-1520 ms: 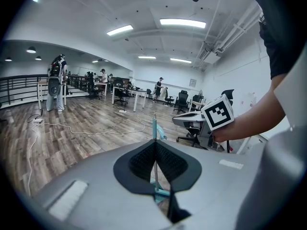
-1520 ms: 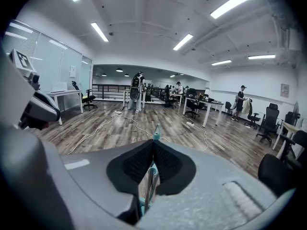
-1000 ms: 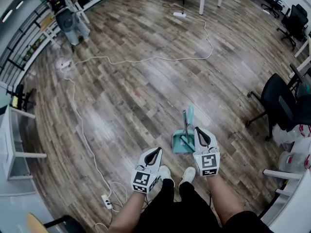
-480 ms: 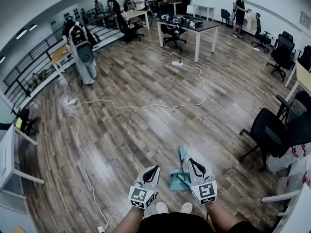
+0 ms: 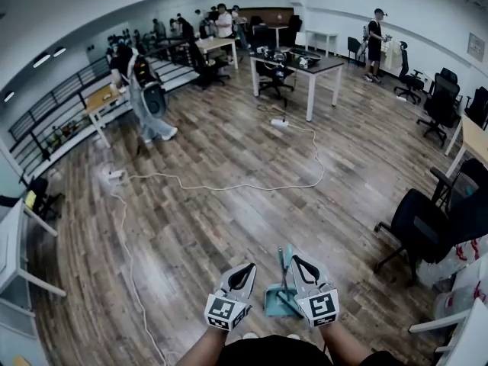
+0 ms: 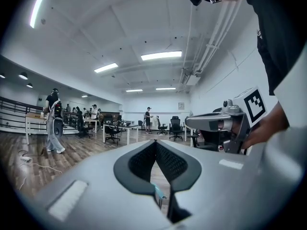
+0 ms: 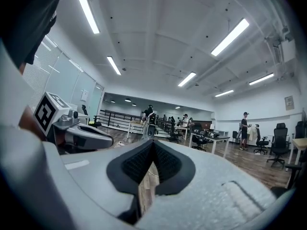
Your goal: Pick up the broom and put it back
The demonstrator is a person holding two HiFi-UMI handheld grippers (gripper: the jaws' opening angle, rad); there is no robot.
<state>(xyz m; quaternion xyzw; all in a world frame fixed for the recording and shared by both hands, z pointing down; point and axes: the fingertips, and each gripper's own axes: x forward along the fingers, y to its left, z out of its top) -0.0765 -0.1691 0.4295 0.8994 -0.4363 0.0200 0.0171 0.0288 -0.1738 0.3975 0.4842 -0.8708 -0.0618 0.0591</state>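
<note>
The teal broom and dustpan set stands on the wood floor just ahead of my feet, its handle upright. In the head view it lies between my two grippers, partly hidden by the right one. My left gripper is shut and holds nothing; in its own view its tips meet, and a teal sliver of the set shows below them. My right gripper is also shut and empty, with its tips closed. Both grippers point level across the room, side by side.
A white cable snakes over the floor to a power strip. A black office chair stands at the right. Farther off, a person with a backpack walks near a table, with other people at desks behind.
Both grippers have risen and now point level. The head view has tipped up from the floor to take in the room. The person with the backpack has walked rightward.
</note>
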